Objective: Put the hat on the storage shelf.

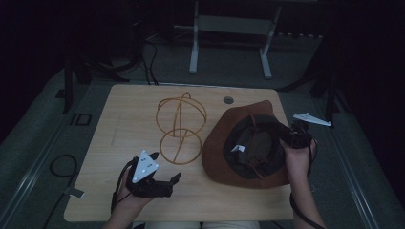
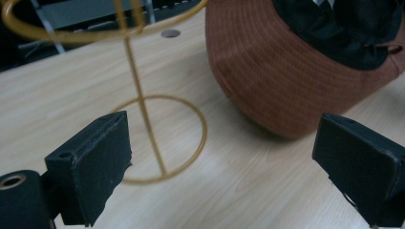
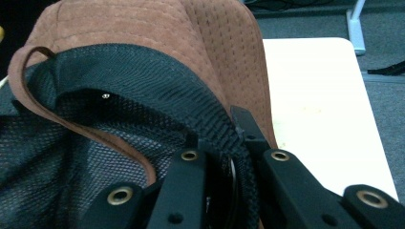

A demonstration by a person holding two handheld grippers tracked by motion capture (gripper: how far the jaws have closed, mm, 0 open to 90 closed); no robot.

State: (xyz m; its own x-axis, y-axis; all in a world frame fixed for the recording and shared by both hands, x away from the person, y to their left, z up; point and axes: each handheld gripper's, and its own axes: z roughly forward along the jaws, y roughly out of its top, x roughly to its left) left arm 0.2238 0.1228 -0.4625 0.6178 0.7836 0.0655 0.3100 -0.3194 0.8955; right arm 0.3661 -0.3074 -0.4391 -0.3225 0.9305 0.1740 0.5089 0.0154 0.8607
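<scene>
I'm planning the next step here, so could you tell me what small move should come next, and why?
Probably carry the brown hat left toward the wire hat stand. The right gripper is shut on the hat's inner band, opening up, while the left gripper hangs open near the stand's base ring, free to steady the brim.

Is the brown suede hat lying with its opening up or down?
Opening up: the brown suede hat shows its dark mesh lining from above, and the right gripper pinches its rim.

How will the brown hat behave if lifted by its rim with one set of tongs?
Likely floppy: the brown hat is soft suede-like fabric with mesh lining, its brim curling where the right tongs pinch it. Probably light, yet it may sag or swing.
</scene>
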